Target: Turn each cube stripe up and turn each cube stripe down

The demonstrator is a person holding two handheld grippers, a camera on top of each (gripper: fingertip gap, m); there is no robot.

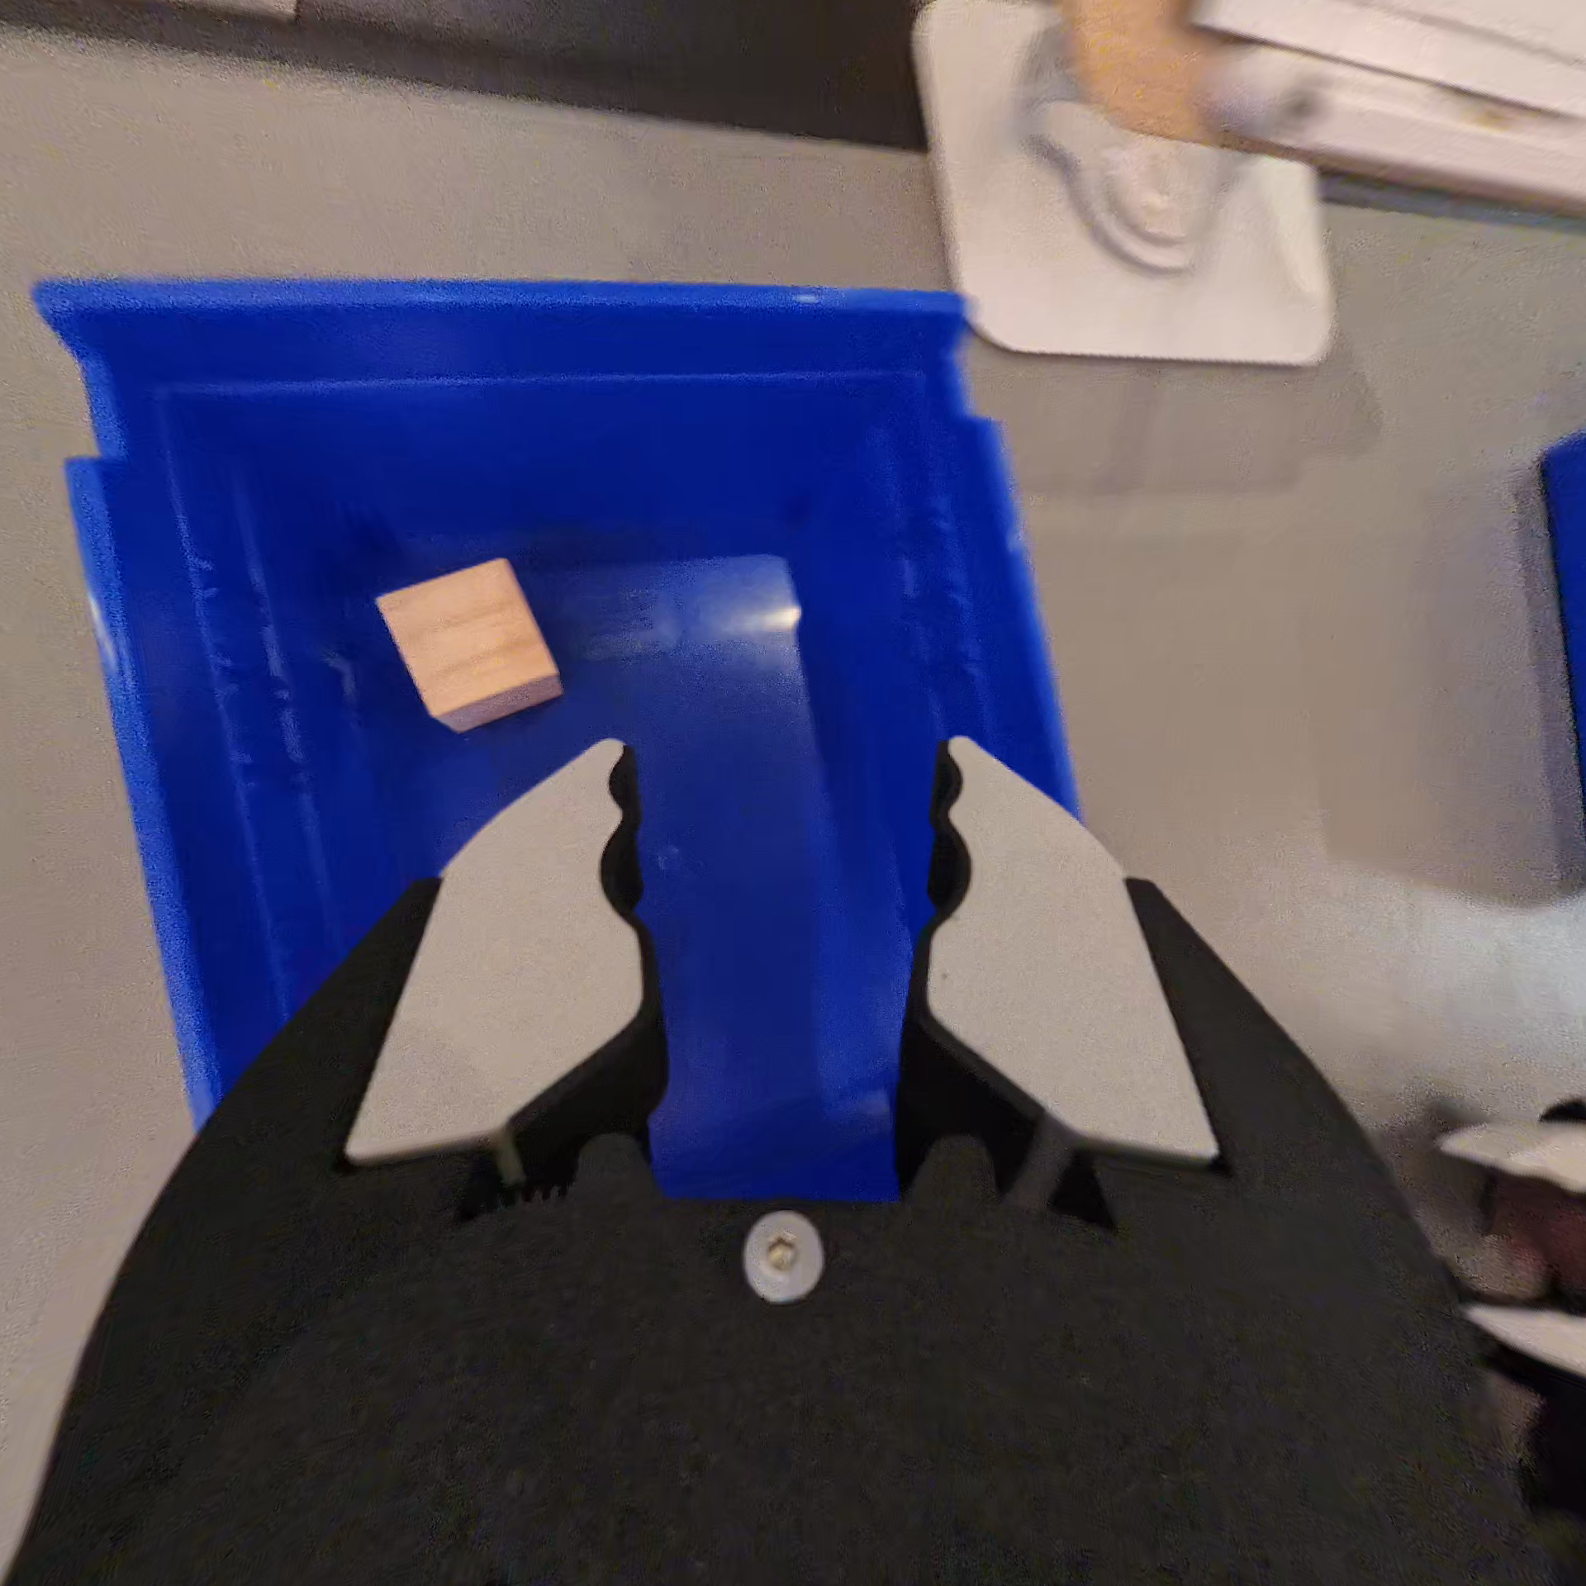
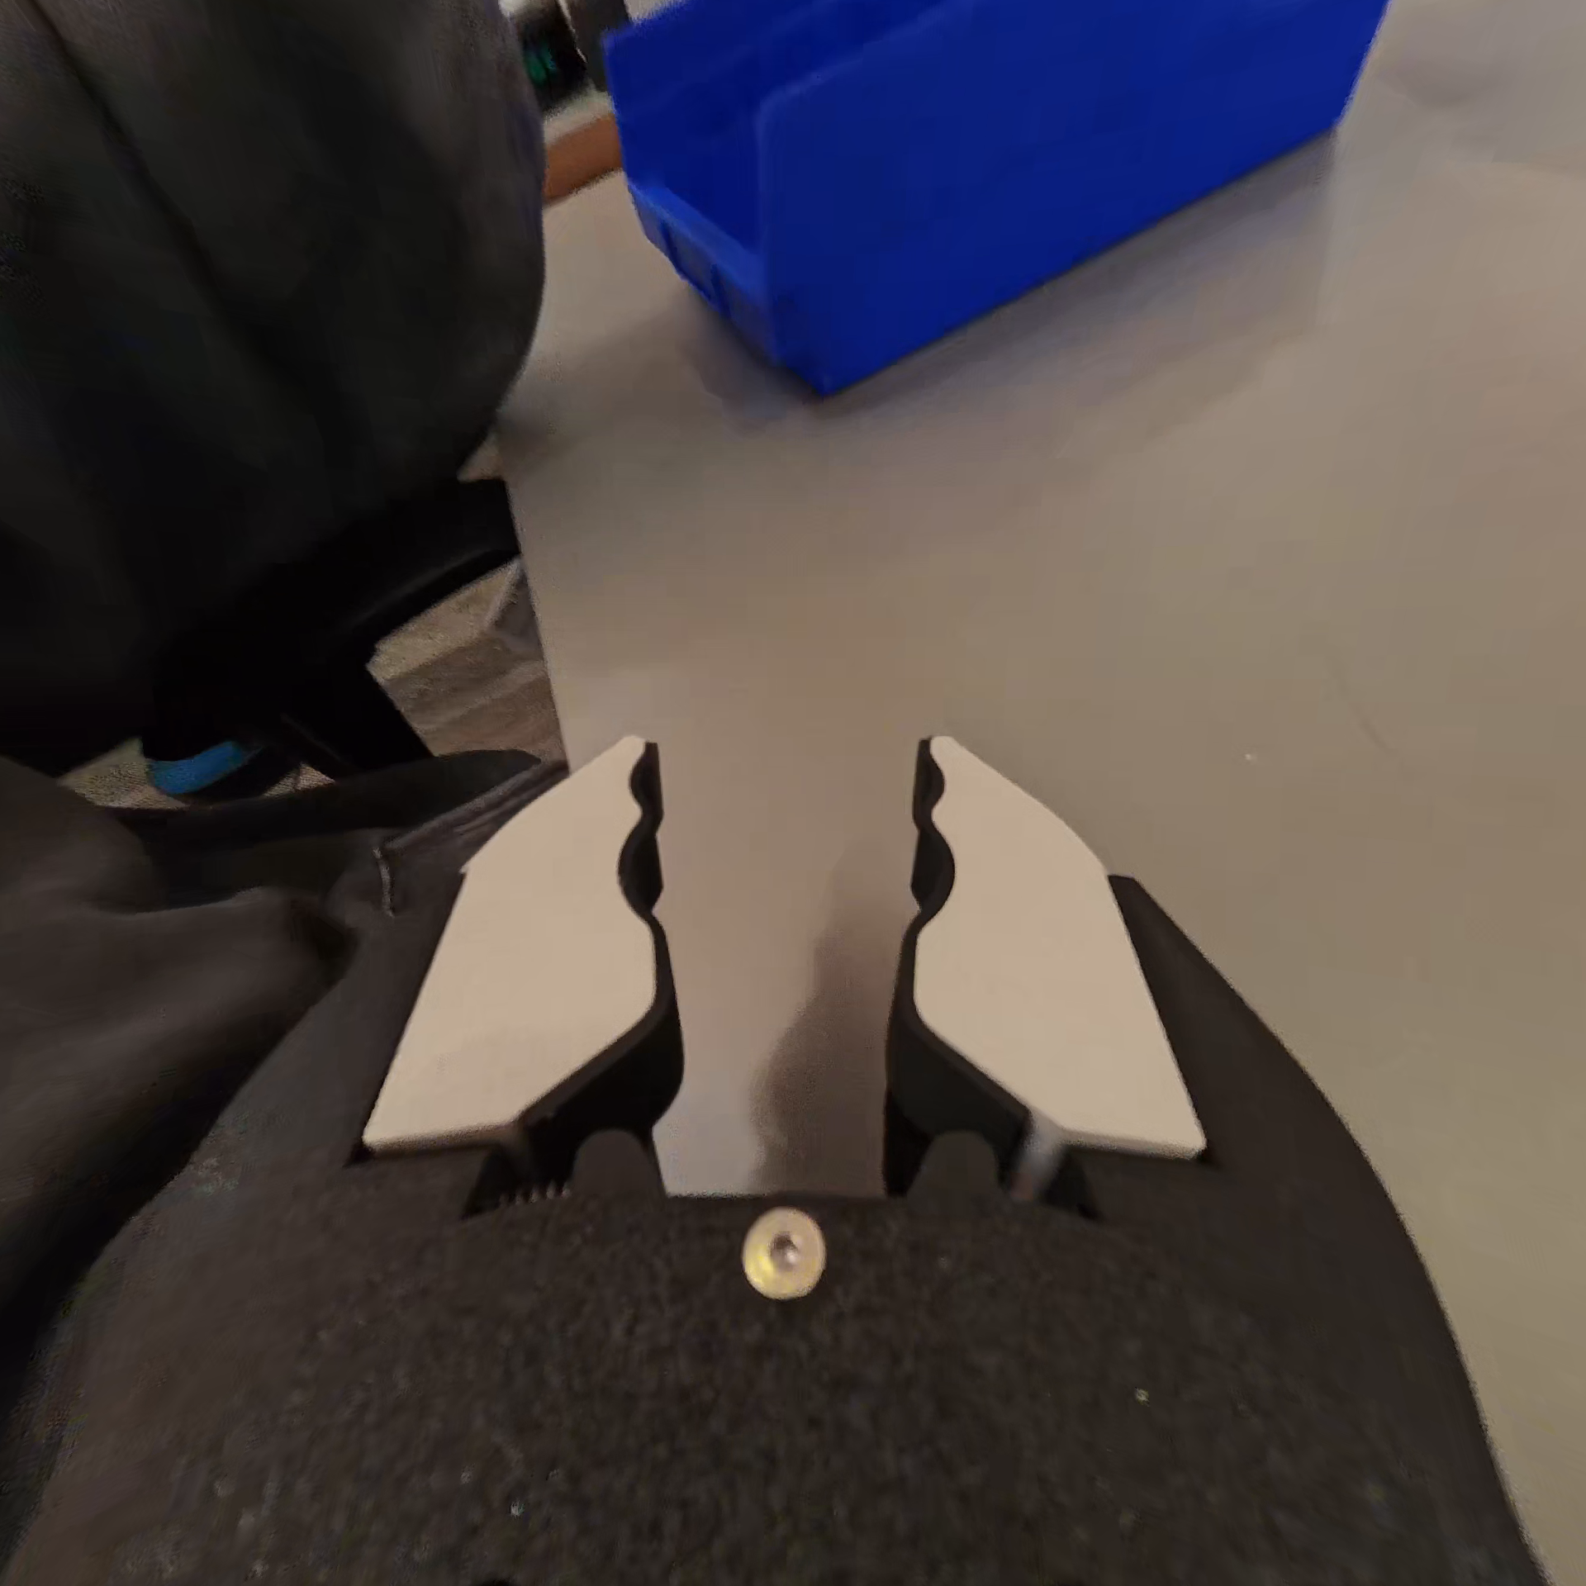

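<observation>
A plain wooden cube (image 1: 468, 642) lies on the floor of a blue plastic bin (image 1: 549, 343), left of its middle; no stripe shows on its visible faces. My left gripper (image 1: 785, 755) hangs open and empty above the bin, a little right of and nearer than the cube. My right gripper (image 2: 785, 751) is open and empty, low over the bare grey table (image 2: 1116, 601). A blue bin (image 2: 987, 197) stands ahead of it; its inside is hidden.
A white moulded tray (image 1: 1133, 223) lies beyond the bin at the upper right, blurred, with a light board behind it. The edge of a second blue bin (image 1: 1566, 618) shows at the far right. Dark clothing (image 2: 240, 300) and a chair base lie past the table's left edge.
</observation>
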